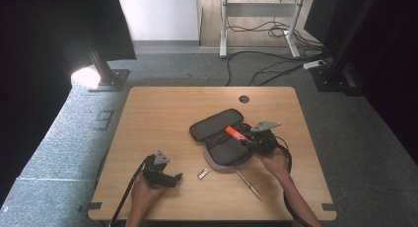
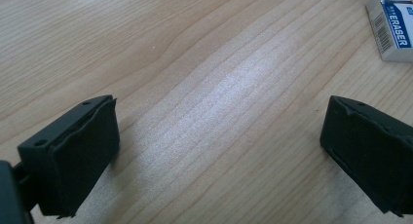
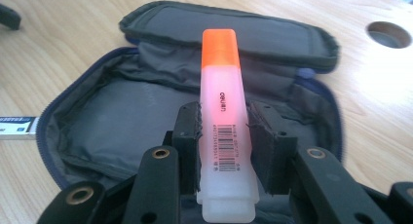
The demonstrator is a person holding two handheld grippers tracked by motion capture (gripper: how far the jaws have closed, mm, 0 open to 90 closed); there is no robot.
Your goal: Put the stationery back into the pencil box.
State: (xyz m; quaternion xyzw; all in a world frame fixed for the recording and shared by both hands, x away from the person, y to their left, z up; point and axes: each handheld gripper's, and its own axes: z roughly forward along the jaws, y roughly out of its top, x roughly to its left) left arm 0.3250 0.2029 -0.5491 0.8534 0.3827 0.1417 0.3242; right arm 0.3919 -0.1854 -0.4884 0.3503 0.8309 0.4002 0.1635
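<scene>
A wooden desk (image 1: 162,113) is standing on grey carpet; the right gripper (image 3: 224,131) is clenching an orange highlighter (image 3: 223,112) over the open pencil case (image 3: 117,121), cap pointing toward its lid; the left gripper (image 2: 219,151) is hanging released near the eraser (image 2: 394,24).

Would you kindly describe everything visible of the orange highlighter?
The highlighter is a flattish translucent pale-orange plastic marker with a solid orange cap on its far end and a barcode label on its barrel. The right tongs clamp it at mid-barrel, holding it above the open grey pencil case, cap pointing toward the lid.
</scene>
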